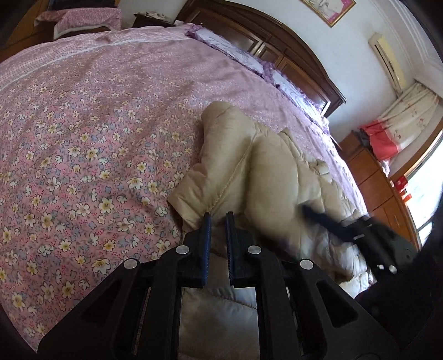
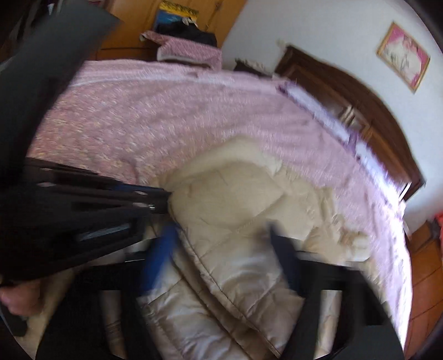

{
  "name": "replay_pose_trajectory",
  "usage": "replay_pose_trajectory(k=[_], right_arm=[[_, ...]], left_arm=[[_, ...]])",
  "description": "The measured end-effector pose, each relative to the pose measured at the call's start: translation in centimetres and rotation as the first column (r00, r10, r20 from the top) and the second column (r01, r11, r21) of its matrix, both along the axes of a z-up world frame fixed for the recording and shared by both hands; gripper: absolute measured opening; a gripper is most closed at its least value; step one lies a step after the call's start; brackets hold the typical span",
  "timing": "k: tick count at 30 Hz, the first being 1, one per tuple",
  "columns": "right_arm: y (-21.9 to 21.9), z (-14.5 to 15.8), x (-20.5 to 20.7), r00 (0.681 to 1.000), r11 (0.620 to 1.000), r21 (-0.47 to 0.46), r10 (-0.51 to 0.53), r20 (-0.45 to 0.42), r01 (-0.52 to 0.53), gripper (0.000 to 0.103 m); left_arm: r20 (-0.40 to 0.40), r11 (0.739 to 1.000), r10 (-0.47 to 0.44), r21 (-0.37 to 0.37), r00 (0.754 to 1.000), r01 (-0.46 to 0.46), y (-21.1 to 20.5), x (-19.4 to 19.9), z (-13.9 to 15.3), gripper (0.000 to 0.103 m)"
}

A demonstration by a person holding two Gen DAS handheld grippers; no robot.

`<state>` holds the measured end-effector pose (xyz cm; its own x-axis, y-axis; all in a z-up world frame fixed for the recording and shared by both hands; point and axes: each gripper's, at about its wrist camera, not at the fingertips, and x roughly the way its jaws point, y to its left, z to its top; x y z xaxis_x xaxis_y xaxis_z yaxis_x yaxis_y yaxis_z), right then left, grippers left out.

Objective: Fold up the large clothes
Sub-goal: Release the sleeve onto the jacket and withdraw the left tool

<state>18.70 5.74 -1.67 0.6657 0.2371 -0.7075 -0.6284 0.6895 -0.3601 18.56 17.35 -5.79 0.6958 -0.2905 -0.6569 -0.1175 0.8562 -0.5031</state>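
Observation:
A cream quilted puffer jacket [image 1: 249, 166] lies bunched on a bed with a pink floral cover [image 1: 83, 138]. My left gripper [image 1: 218, 216] is shut on a seam edge of the jacket, its jaws close together with fabric between them. In the right wrist view the jacket [image 2: 235, 207] fills the middle, and my right gripper [image 2: 221, 232] is open above it, jaws wide apart and blurred by motion. The left gripper [image 2: 163, 198] enters that view from the left, pinching the jacket's edge. The right gripper [image 1: 307, 211] shows blurred at the right of the left wrist view.
A dark wooden headboard [image 1: 290, 55] with purple pillows [image 1: 249, 58] runs along the far side. A folded pink cloth [image 1: 83, 19] lies beyond the bed. Wooden drawers [image 1: 382, 193] and a curtained window [image 1: 409, 119] stand at the right.

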Motion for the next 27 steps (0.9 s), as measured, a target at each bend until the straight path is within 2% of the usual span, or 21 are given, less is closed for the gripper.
replay_pose_trajectory(k=[2, 3, 8, 13, 17, 18, 20, 25, 27], right_arm=[[-0.5, -0.3, 0.5, 0.998, 0.998, 0.032, -0.045, -0.035, 0.046, 0.012], [-0.8, -0.1, 0.5, 0.998, 0.997, 0.053, -0.048, -0.035, 0.050, 0.010], [-3.7, 2.9, -0.7, 0.994, 0.964, 0.240, -0.110, -0.020, 0.111, 0.009], [-8.3, 7.0, -2.0, 0.971, 0.916, 0.358, -0.223, 0.082, 0.180, 0.009], [-13.7, 8.9, -3.0, 0.923, 0.871, 0.405, -0.359, 0.142, 0.277, 0.010], [-15.3, 8.9, -3.2, 0.904, 0.852, 0.416, -0.404, 0.138, 0.317, 0.010], [-18.1, 8.1, -3.1, 0.875, 0.807, 0.435, -0.477, 0.081, 0.399, 0.010], [-22.5, 4.7, -1.8, 0.808, 0.747, 0.391, -0.589, 0.012, 0.538, 0.010], [-24.2, 3.2, -1.1, 0.775, 0.708, 0.380, -0.631, -0.039, 0.596, 0.010]], left_arm=[[-0.002, 1.000, 0.001, 0.019, 1.000, -0.001, -0.3, -0.2, -0.2, 0.010], [-0.003, 1.000, 0.001, 0.023, 1.000, -0.001, -0.4, -0.2, -0.3, 0.010], [-0.001, 0.999, 0.000, 0.054, 1.000, 0.000, -0.8, -0.1, 0.0, 0.010], [0.023, 0.995, -0.010, 0.101, 1.000, 0.007, -1.3, -0.3, 0.5, 0.009], [0.067, 0.989, -0.014, 0.151, 0.998, 0.004, -1.8, -0.9, 1.3, 0.009], [0.075, 0.982, -0.013, 0.188, 0.997, -0.001, -2.2, -1.0, 1.6, 0.009], [0.085, 0.972, -0.015, 0.233, 0.996, -0.006, -2.7, -1.1, 1.9, 0.009], [0.083, 0.958, -0.018, 0.288, 0.996, -0.007, -3.4, -1.0, 2.0, 0.010], [0.086, 0.952, -0.018, 0.305, 0.996, -0.010, -3.5, -1.1, 2.2, 0.009]])
